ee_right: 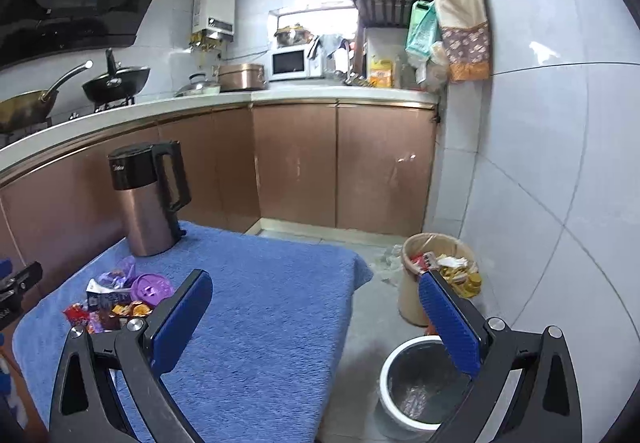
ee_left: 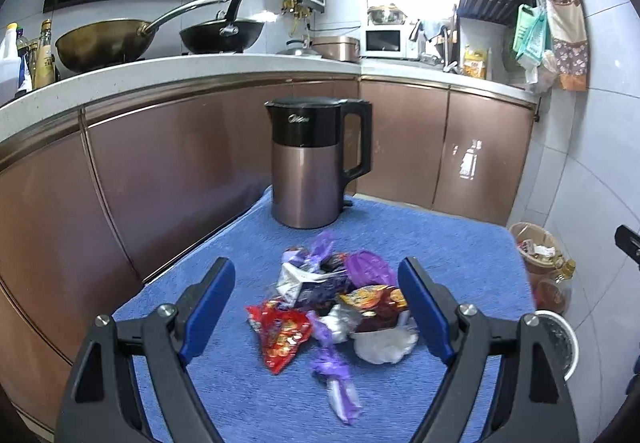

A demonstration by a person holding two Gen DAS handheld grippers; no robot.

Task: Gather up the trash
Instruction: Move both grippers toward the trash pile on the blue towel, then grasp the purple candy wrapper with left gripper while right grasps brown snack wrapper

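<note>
A pile of trash (ee_left: 332,303) lies on the blue towel (ee_left: 452,255) covering a small table: a red snack wrapper (ee_left: 280,335), purple wrappers (ee_left: 334,367), a purple lid (ee_left: 368,267) and crumpled white paper (ee_left: 384,347). My left gripper (ee_left: 316,295) is open just above the pile, its blue fingers either side of it, holding nothing. My right gripper (ee_right: 316,307) is open and empty, above the towel's right edge and the floor. The pile shows in the right wrist view (ee_right: 116,303) at the left. A white bin (ee_right: 420,383) stands on the floor below the right gripper.
A brown and black kettle (ee_left: 316,163) stands at the towel's far end, behind the pile. A full tan waste basket (ee_right: 436,275) stands on the floor by the tiled wall. Brown cabinets (ee_right: 344,163) and a counter with woks and a microwave run behind.
</note>
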